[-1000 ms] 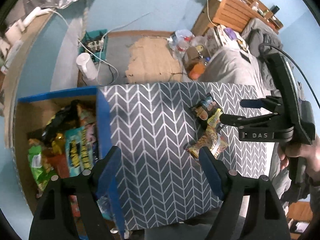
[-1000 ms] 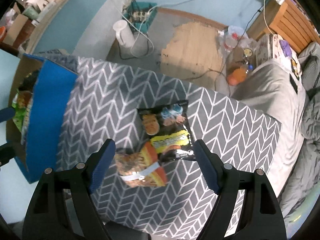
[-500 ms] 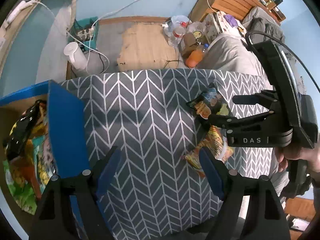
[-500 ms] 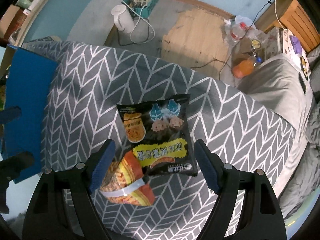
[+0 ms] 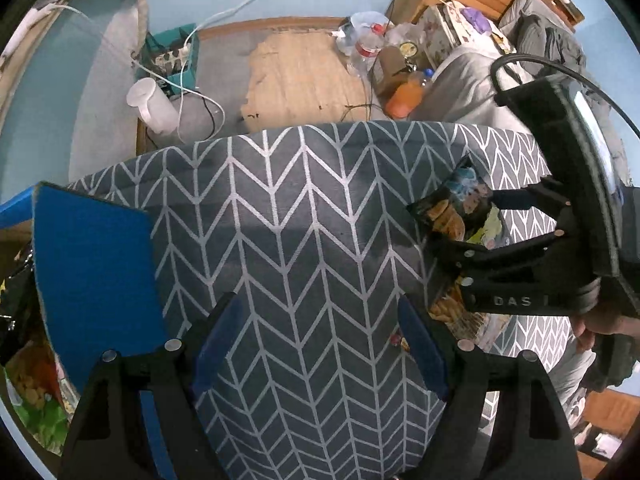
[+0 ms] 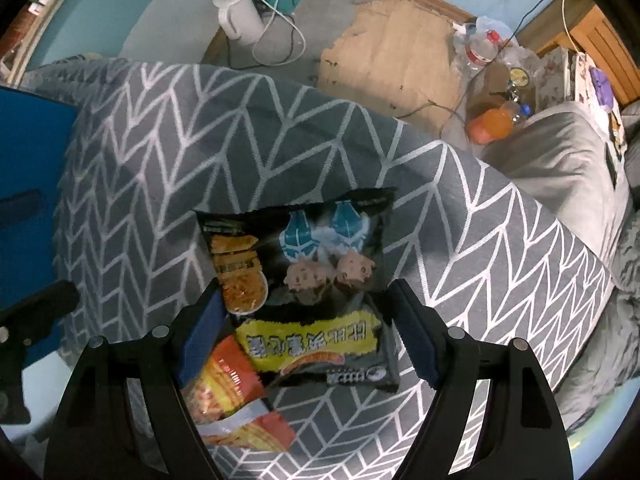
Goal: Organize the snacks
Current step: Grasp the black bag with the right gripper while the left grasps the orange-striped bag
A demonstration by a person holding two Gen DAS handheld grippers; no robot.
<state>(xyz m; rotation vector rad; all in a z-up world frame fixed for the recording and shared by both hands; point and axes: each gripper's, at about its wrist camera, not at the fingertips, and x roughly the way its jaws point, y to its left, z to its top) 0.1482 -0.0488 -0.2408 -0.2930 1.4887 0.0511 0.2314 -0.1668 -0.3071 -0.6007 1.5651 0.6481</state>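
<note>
Right wrist view: right gripper (image 6: 308,332) hanging released, jaws straddling black glossy snack bag (image 6: 316,280) lying on grey chevron-cloth desk (image 6: 160,152); left gripper (image 5: 320,344) hovering released beside blue box flap (image 5: 96,272).

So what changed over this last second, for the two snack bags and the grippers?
The right gripper came down over the black snack bag, jaws open on either side, not yet gripping. The left gripper swung right, away from the blue box, and is open and empty. The black bag and the orange snack bag lie where they were on the chevron cloth.
</note>
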